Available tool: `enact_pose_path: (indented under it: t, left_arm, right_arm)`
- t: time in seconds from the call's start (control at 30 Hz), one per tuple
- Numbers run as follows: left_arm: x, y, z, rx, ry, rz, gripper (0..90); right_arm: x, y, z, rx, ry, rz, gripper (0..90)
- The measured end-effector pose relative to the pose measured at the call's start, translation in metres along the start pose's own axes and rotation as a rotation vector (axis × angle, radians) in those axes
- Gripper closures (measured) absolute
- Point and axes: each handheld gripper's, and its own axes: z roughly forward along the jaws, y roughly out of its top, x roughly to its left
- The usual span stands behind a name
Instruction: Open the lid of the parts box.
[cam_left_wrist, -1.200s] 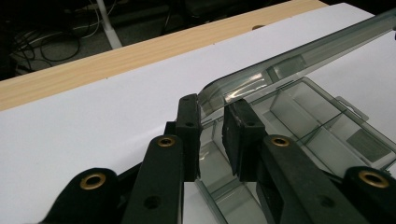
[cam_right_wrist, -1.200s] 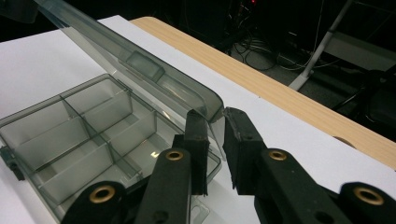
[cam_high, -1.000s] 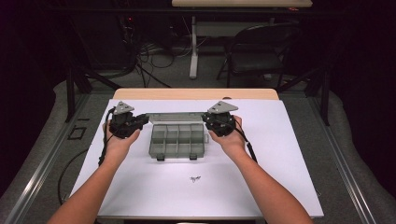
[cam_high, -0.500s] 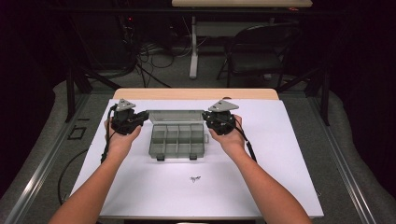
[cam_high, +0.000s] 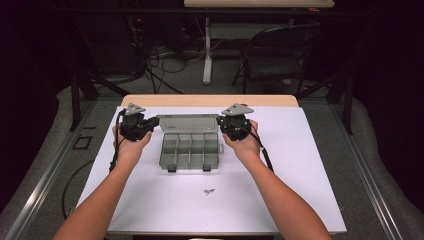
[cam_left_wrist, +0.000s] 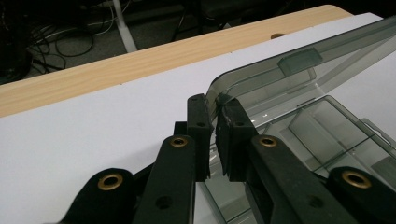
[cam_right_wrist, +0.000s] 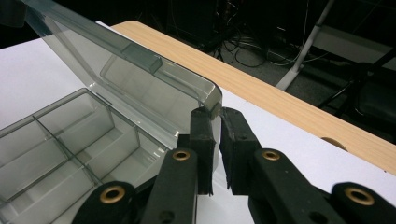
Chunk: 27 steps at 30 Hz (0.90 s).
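1. Both sets of jaws have just been closing, and each now pinches a corner of the clear lid (cam_high: 187, 122) of the organizer box (cam_high: 191, 150). My left gripper (cam_left_wrist: 214, 135) has the lid's left corner and my right gripper (cam_right_wrist: 215, 140) the right one, each nearly shut on that thin plastic edge.
2. Compared with a second ago the lid looks tipped further up, so I'd say the opening step is basically done.
3. The box sits mid-surface (cam_high: 150, 200), between my two hands.
4. Count: one box, one lid, two front latches (cam_high: 171, 169), two grippers, plus one tiny dark mark (cam_high: 209, 191) just in front of the box. The compartments look empty.
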Motion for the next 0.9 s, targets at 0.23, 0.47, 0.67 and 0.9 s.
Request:
enact_pose_path:
  t: [0.23,0.47,0.67,0.9]
  left_arm:
    - [0.002,0.005,0.004,0.006,0.006,-0.012,84.8]
    - [0.005,0.01,0.008,0.017,0.009,-0.023,85.2]
    - [0.006,0.013,0.01,0.024,0.013,-0.037,85.3]
    - [0.002,0.013,0.008,0.029,0.029,-0.042,85.5]
  right_arm:
    - [-0.004,0.002,0.005,-0.003,-0.002,0.014,83.8]
    - [-0.007,0.006,0.009,0.002,-0.001,0.038,84.2]
    - [-0.01,0.008,0.012,0.0,0.0,0.061,84.2]
    - [-0.009,0.007,0.01,-0.012,0.015,0.073,80.5]
